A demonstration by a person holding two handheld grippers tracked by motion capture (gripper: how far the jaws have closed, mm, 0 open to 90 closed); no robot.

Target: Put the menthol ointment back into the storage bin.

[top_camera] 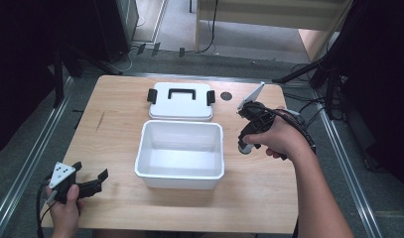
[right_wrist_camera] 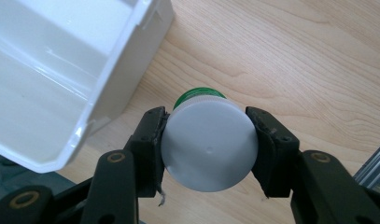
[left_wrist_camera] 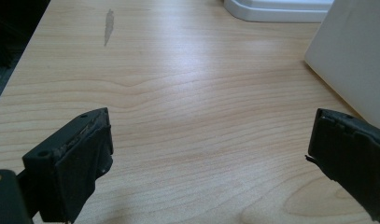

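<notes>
A white open box [top_camera: 180,172] stands in the middle of the wooden table, and its white lid [top_camera: 181,106] with black handle and clips lies flat just behind it. My right gripper [top_camera: 245,147] hangs to the right of the box, shut on a small bottle [right_wrist_camera: 209,144] with a white cap and a green body. In the right gripper view both jaws press the cap's sides, above the table and beside the box's rim [right_wrist_camera: 114,91]. Over the table's front left corner, my left gripper [top_camera: 90,179] stands open with nothing between its jaws [left_wrist_camera: 208,154].
A dark round hole [top_camera: 226,95] marks the table at the back, right of the lid. A grey smear [left_wrist_camera: 108,27] stains the wood on the left. Metal rails run along both sides of the table, and cables lie on the floor behind.
</notes>
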